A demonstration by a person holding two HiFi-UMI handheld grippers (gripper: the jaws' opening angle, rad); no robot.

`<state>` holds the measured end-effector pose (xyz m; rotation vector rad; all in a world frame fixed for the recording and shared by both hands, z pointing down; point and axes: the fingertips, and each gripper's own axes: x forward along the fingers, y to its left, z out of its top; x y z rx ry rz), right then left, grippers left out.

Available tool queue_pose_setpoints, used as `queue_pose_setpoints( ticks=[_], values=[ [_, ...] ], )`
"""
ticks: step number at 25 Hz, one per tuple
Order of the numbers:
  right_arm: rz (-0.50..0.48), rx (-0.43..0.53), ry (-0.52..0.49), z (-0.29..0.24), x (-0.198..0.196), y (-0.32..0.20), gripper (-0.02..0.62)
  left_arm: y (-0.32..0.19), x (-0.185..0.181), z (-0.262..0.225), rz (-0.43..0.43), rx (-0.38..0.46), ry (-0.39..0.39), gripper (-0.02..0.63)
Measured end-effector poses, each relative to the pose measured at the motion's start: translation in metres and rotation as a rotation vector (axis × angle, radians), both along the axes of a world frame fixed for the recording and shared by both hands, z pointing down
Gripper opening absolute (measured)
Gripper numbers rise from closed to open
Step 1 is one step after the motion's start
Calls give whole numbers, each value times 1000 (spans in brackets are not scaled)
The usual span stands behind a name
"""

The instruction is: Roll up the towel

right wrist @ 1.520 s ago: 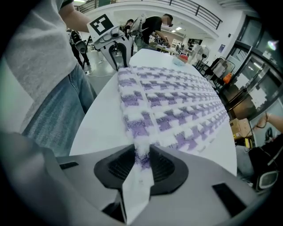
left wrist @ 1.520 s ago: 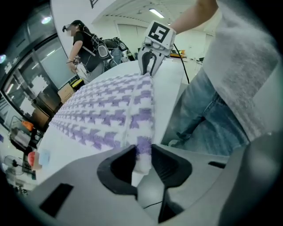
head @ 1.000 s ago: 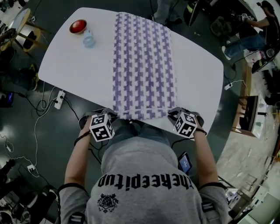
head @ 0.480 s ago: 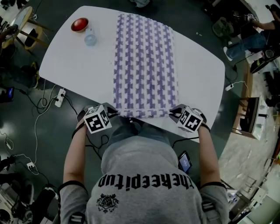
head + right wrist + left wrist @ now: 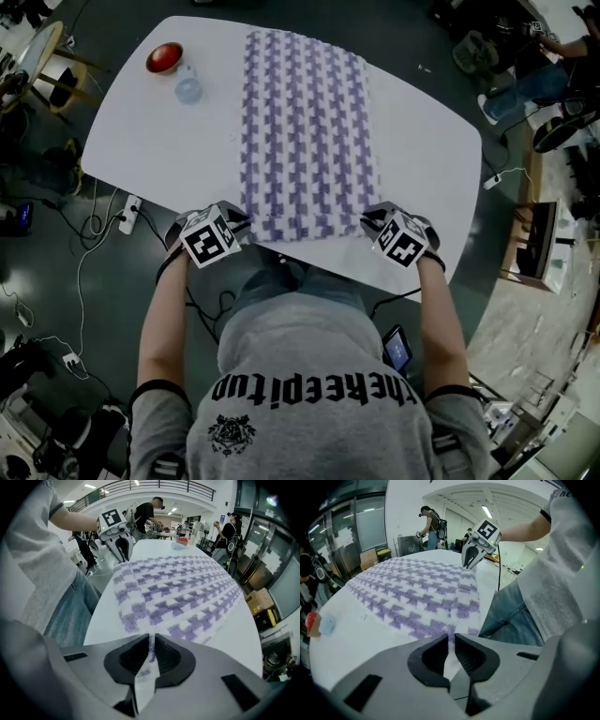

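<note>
While the towel [image 5: 309, 131] lies spread down the middle of the counter [image 5: 141, 131], running from the top of the head view to the near edge at mid-frame, I count the roll as barely begun. I see no turn of cloth anywhere on it; nearly its whole length is flat.

My left claw [image 5: 240, 223] sits at the towel's lower left corner and my right claw [image 5: 367, 219] at its lower right corner. In the left claw's own view the jaws are pinched together on a thin fold of purple-and-white cloth. The right claw's view shows the same, with a strip of hem running back between the jaws. So both claws are clamped on the towel, 1 at each near corner.

In the right claw view the near hem stands slightly proud of the counter between the 2 claws, like a low ridge. I judge that to be the start of the first fold-over, not a finished turn.

Done so far: the towel laid out straight and both near corners gripped. Left to do: tuck the hem over, then roll the whole length toward the top of the frame.

A red bowl [image 5: 165, 57] and a small bottle [image 5: 188, 89] stand at the upper left, well apart from the towel.
</note>
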<state>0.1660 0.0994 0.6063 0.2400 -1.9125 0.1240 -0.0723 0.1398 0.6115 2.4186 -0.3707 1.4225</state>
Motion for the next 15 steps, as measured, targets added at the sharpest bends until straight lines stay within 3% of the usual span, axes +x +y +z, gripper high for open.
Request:
queue_pose_setpoints(
  ticks=[5,8,10,13,15],
  values=[
    [-23,53,45,6,-5,-28,25,-31,-4,-14,68,128,-57,70],
    [-45,67,62,3,-5,-34,25,-33,1,-46,101,211,-26,104],
    [-52,76,68,6,-4,-35,25,-17,11,-51,145,213,-16,136],
    [-64,96,73,5,-3,-28,25,18,22,-30,243,196,-98,196],
    [-78,113,70,-4,-3,-24,26,32,23,-16,251,181,-144,196]
  ],
)
